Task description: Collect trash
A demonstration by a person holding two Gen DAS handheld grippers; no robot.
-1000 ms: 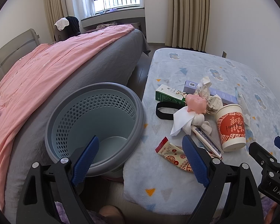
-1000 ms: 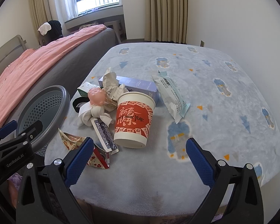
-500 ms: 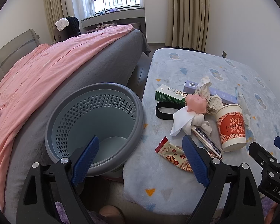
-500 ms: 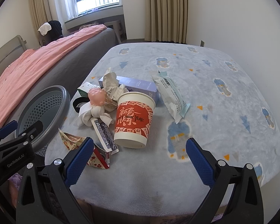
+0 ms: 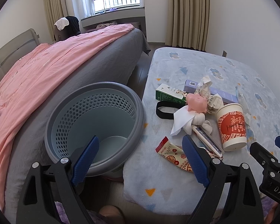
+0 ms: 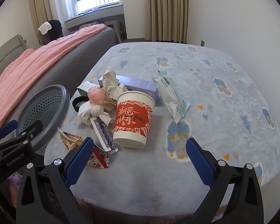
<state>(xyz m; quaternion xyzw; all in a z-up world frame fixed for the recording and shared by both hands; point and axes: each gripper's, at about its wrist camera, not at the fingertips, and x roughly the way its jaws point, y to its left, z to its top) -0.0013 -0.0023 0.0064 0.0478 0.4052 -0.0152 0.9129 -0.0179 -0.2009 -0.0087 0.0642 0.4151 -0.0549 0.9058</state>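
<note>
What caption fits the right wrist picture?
Open right claw faces a red paper cup amid bedside trash, grey basket waiting.

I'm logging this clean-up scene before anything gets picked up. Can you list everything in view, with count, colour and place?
Basket: one, grey-blue, perforated, between bed and table; nothing visible inside.
Paper cup: one, white and red, upright, near table front.
Snack wrapper: one, cream and red, front left edge.
Card pack: one, blue patterned, left of cup.
Tissue: one, white, beside pink toy.
Crumpled paper: one, printed, behind toy.
Green carton: one, far left of pile.
Purple box: one, behind cup.
Black band: one, table's left edge.
Sealed pouch: one, white, right of cup.
Table: one, blue patterned cover.
Bed: one, pink cover.
Left gripper: open, empty.
Right gripper: open, empty.
</note>
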